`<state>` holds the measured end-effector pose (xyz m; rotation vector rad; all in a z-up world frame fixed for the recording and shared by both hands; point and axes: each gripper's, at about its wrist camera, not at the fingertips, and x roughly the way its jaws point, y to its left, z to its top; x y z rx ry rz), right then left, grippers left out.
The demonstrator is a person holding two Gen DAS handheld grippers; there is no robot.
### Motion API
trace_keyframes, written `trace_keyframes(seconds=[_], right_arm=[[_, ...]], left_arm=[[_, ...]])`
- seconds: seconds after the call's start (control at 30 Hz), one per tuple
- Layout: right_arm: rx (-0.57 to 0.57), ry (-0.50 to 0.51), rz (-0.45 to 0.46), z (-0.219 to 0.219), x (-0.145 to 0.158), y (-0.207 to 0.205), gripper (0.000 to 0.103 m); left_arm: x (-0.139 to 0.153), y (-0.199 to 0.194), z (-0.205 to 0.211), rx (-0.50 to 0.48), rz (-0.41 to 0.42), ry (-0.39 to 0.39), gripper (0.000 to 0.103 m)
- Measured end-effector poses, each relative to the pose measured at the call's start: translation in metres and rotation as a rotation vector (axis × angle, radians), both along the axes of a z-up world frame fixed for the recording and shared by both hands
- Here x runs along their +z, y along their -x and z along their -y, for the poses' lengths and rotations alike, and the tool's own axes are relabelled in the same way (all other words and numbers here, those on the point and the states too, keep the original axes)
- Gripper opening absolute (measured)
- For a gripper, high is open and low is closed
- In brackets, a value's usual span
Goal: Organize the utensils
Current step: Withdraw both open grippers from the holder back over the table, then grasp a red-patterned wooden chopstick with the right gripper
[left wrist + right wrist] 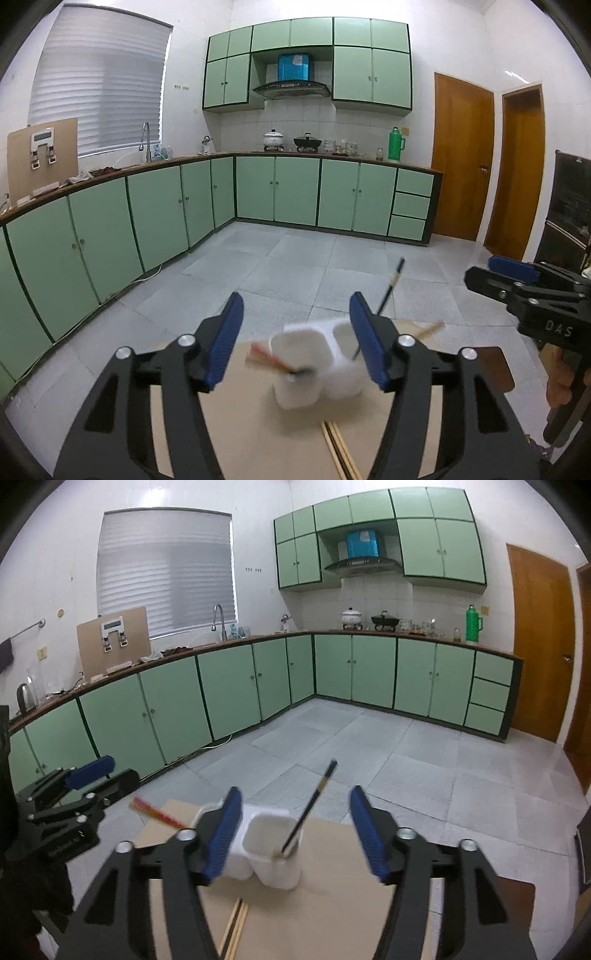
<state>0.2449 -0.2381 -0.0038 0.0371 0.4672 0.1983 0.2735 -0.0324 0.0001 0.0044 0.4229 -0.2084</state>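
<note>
**Both grippers wide open above the white holder**

You hold both tools over a flat light-brown board (332,871) that lies on a table, with the pale green kitchen cabinets (229,686) and the grey tiled floor (424,760) behind it.

Your left gripper (295,338) has its blue pads far apart and nothing between them. The white plastic utensil holder with two compartments (314,362) stands on the board just ahead of it, in the gap between the fingers; it is blurred in this view. Your right gripper (295,829) is also spread wide and holds nothing. From its camera the same holder (266,849) sits between the fingers, a little toward the left one.

A long black chopstick with a gold band (310,808) leans tilted in the right compartment, its top pointing up and away from you. A pair of red chopsticks (157,812) leans out of the left compartment, toward your left gripper. Two pale wooden chopsticks (236,926) lie flat on the board, just in front of the holder and closer to you.
</note>
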Motion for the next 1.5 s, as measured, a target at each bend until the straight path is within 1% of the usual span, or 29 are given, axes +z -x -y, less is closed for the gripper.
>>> trace_keyframes(seconds=[0.03,0.07,0.1,0.17,0.27,0.4,0.47,0.57,0.63,0.73,0.77,0.87,1.0,1.07,1.2,1.37,1.5], right_arm=[[-0.005,0.002,0.004,0.0,-0.003,0.009,0.072],[-0.008,0.002,0.006,0.001,-0.006,0.018,0.077],[-0.01,0.0,0.003,0.001,-0.011,0.027,0.08],[-0.02,-0.011,-0.004,0.003,-0.024,0.049,0.089],[-0.049,-0.018,-0.014,0.002,-0.042,0.076,0.096],[-0.078,-0.019,-0.033,-0.001,-0.063,0.102,0.097],[-0.079,-0.033,-0.057,-0.004,-0.077,0.114,0.097],[-0.092,-0.029,-0.092,-0.009,-0.099,0.127,0.097],[-0.098,-0.01,-0.13,-0.015,-0.117,0.135,0.097],[-0.083,-0.012,-0.198,-0.021,-0.144,0.142,0.097],[-0.077,-0.013,-0.22,-0.023,-0.152,0.144,0.096],[-0.057,0.009,-0.267,-0.032,-0.174,0.15,0.094],[-0.031,0.035,-0.321,-0.041,-0.194,0.156,0.081],[-0.016,0.043,-0.348,-0.046,-0.203,0.157,0.078],[0.015,0.059,-0.38,-0.056,-0.214,0.159,0.066],[0.04,0.079,-0.397,-0.064,-0.22,0.163,0.063],[0.048,0.103,-0.398,-0.071,-0.221,0.162,0.063]], left_arm=[[-0.003,0.009,-0.001,0.003,-0.004,0.0,0.065],[-0.006,0.017,-0.003,0.006,-0.008,0.003,0.066],[-0.013,0.029,-0.006,0.008,-0.019,0.009,0.068],[-0.02,0.041,-0.008,0.003,-0.037,0.011,0.07],[-0.038,0.068,-0.012,0.01,-0.067,-0.005,0.074],[-0.069,0.097,-0.019,0.014,-0.141,-0.004,0.076],[-0.084,0.107,-0.022,0.016,-0.169,-0.016,0.076],[-0.113,0.122,-0.026,0.019,-0.235,-0.036,0.076],[-0.126,0.128,-0.027,0.021,-0.266,-0.046,0.076],[-0.15,0.141,-0.028,0.026,-0.313,-0.072,0.076],[-0.157,0.144,-0.029,0.026,-0.33,-0.077,0.076],[-0.167,0.149,-0.031,0.028,-0.358,-0.085,0.076],[-0.179,0.153,-0.033,0.029,-0.393,-0.099,0.076],[-0.184,0.156,-0.033,0.031,-0.404,-0.103,0.076],[-0.189,0.159,-0.033,0.033,-0.42,-0.103,0.076],[-0.192,0.161,-0.032,0.033,-0.427,-0.105,0.076],[-0.193,0.16,-0.03,0.03,-0.43,-0.102,0.076]])
